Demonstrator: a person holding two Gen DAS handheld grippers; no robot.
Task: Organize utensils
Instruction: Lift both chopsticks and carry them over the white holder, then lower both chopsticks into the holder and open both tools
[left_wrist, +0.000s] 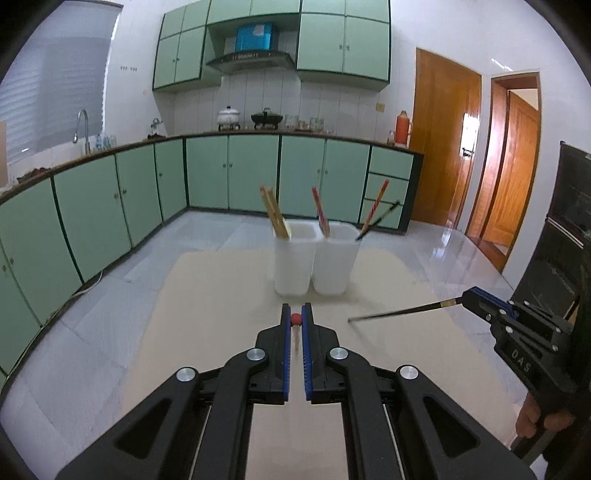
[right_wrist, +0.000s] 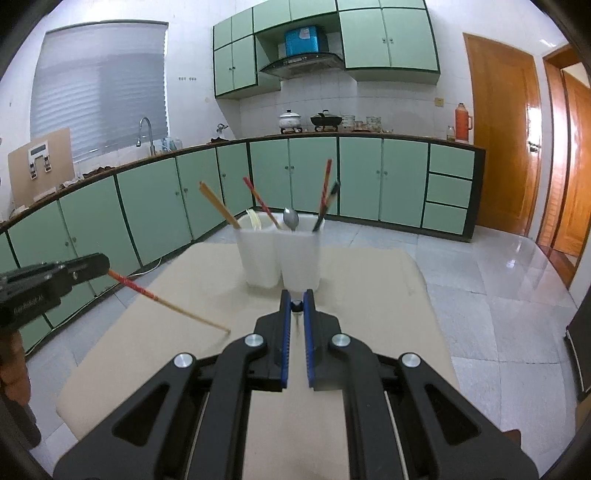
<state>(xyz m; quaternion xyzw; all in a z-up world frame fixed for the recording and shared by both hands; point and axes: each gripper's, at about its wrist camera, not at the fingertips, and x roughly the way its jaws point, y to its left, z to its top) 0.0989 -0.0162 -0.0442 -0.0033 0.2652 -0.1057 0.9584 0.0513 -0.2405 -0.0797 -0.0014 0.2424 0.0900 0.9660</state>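
Note:
Two white utensil holders (left_wrist: 314, 258) (right_wrist: 280, 254) stand side by side on a beige table (left_wrist: 221, 314), holding wooden, red and black chopsticks and a metal spoon (right_wrist: 290, 218). My left gripper (left_wrist: 296, 318) is shut on a red-and-wood chopstick (right_wrist: 166, 301), seen end-on in its own view (left_wrist: 296, 319). My right gripper (right_wrist: 296, 303) is shut on a black chopstick (left_wrist: 399, 312), seen end-on in its own view (right_wrist: 296, 306). Both grippers hover over the table in front of the holders.
Green kitchen cabinets (left_wrist: 110, 206) and a countertop with a sink tap (left_wrist: 83, 129), pots (right_wrist: 291, 120) and a red thermos (right_wrist: 461, 120) run along the far walls. Wooden doors (left_wrist: 443, 147) are at the right. A dark appliance (left_wrist: 561, 229) stands at the far right.

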